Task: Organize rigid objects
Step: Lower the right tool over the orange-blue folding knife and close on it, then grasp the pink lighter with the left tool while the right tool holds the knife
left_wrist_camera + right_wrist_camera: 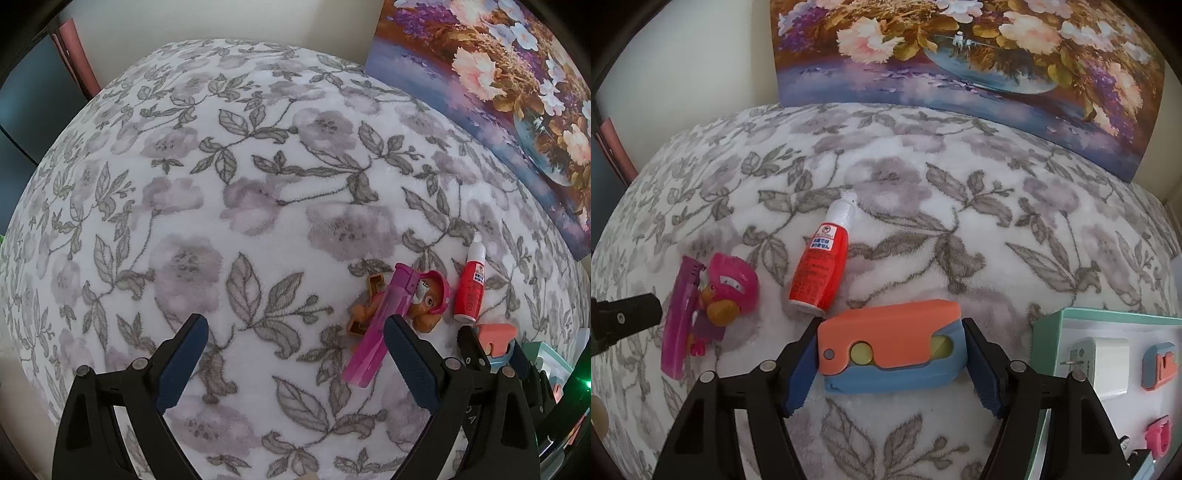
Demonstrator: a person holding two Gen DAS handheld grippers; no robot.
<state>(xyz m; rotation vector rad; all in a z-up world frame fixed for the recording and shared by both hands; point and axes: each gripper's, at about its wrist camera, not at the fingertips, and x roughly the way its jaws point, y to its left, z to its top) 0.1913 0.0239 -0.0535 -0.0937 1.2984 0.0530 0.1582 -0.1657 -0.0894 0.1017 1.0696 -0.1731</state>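
Red bottle (818,266) lying just behind orange-blue toy (892,350), cap pointing away; pink dispenser (681,317) w/ pup head further left, teal box (1049,325) to the right. Toy flat on blanket (960,236), long axis crosswise between right gripper (892,369) fingers, pads at both ends, contact unclear. Left gripper (295,369) spread wide, nothing between.

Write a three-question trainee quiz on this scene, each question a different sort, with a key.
1. True or false: the left gripper holds the pink plastic stick with the toy dog head.
2. What lies between the right gripper's pads? A) red glue bottle with white cap B) orange-and-blue plastic block C) white plug
3. Fill in: the mint-rimmed box holds a white plug and another orange-and-blue ____.

Key: 1 false, its jaws stand open over bare floral cloth; 2 B; 3 block.
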